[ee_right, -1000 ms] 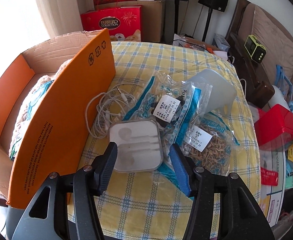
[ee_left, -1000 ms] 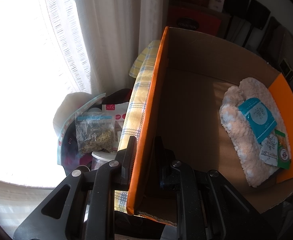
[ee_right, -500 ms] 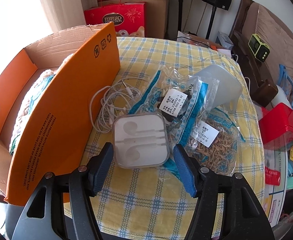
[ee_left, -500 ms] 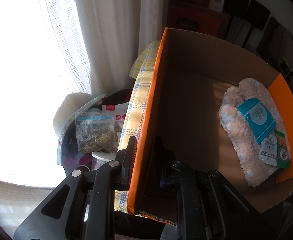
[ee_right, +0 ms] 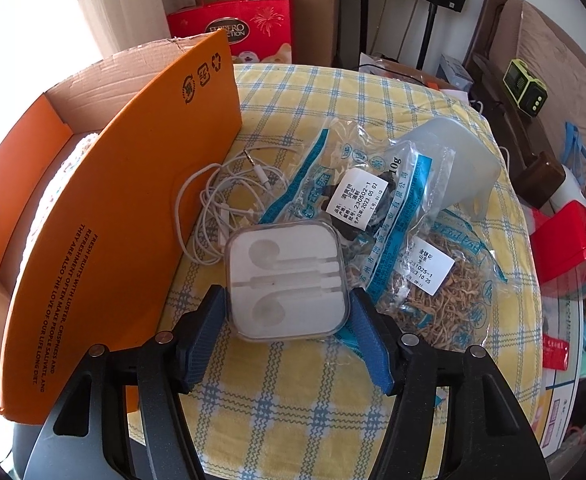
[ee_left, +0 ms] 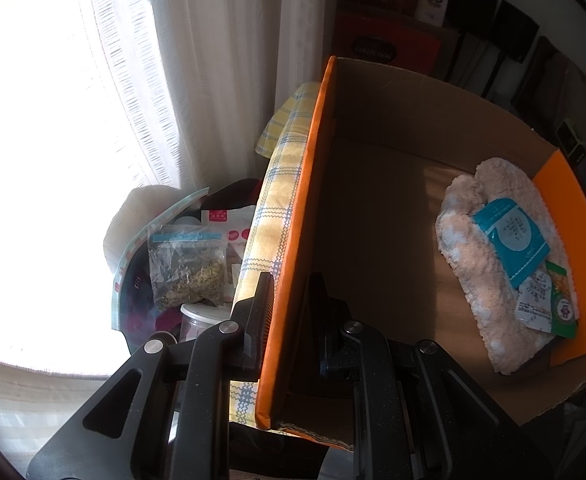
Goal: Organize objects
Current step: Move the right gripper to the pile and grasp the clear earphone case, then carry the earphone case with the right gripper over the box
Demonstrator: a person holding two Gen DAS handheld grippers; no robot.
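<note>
The earphone case (ee_right: pixel 288 280), clear with a white insert, lies low in the middle of the right wrist view, on the yellow checked cloth (ee_right: pixel 293 380) of the table. The right hand-held gripper (ee_right: pixel 289 336) has its blue pads (ee_right: pixel 203 336) on both sides of the case's near edge. Its jaws are spread and have just been opening wider. The case is between them, but I cannot tell if the pads touch it.

A white cable (ee_right: pixel 229 196) lies in loops just behind the case, near the orange flap (ee_right: pixel 133 216) of the box. To the right of the case are two clear herb bags (ee_right: pixel 377 200), which overlap each other, and behind them a white tub (ee_right: pixel 457 160) on its side.

In the left wrist view, the left hand-held gripper (ee_left: pixel 287 304) is pressed together on the orange wall (ee_left: pixel 301 208) of the box (ee_left: pixel 393 128), low in the middle of the frame. Inside the box, at the right, lies a fluffy slipper (ee_left: pixel 477 272) with a teal packet (ee_left: pixel 513 240) and a smaller sachet (ee_left: pixel 537 304) on top of it. At the left, outside the box, a bag of dried leaves (ee_left: pixel 189 268) stands below the curtain (ee_left: pixel 213 60).
</note>
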